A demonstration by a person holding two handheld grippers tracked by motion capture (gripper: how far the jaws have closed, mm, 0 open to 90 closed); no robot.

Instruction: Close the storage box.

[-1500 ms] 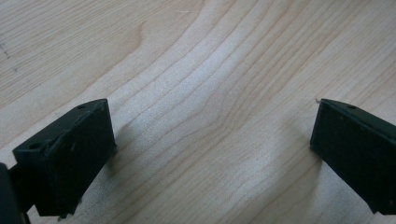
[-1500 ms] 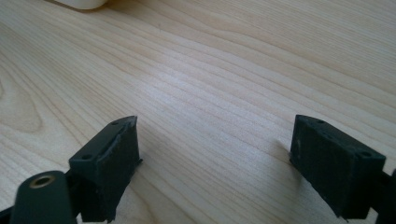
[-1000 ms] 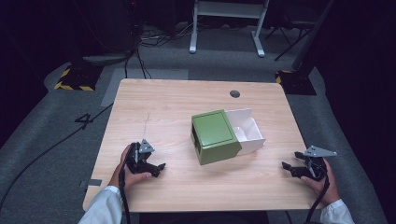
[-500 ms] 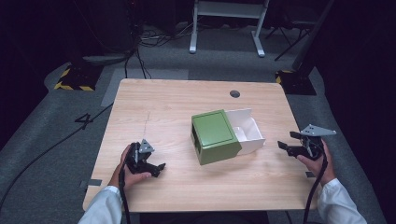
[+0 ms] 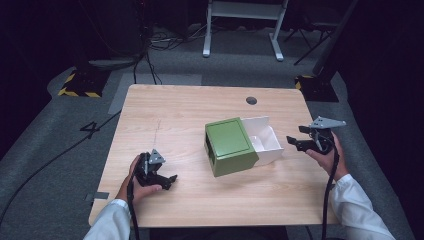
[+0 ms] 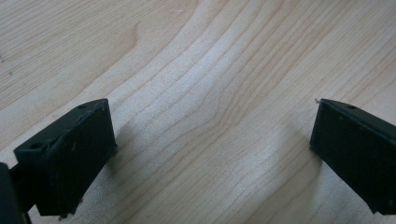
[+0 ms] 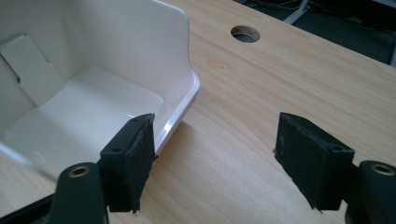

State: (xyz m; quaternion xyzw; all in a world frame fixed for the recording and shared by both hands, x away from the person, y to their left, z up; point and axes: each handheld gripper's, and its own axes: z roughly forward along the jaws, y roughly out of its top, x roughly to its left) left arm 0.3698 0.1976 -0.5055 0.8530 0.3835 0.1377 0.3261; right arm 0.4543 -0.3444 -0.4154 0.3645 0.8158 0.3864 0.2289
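— Since a second ago, what has moved?
— Only the right gripper (image 5: 299,138): it came in from the table's right edge to just beside the white drawer (image 5: 264,140).
— Going left to right?
— Left gripper (image 5: 166,181) rests on the wooden table (image 5: 175,115), jaws apart. Mid-table, the green box (image 5: 230,146), drawer slid out rightward. Right jaws apart, holding nothing.
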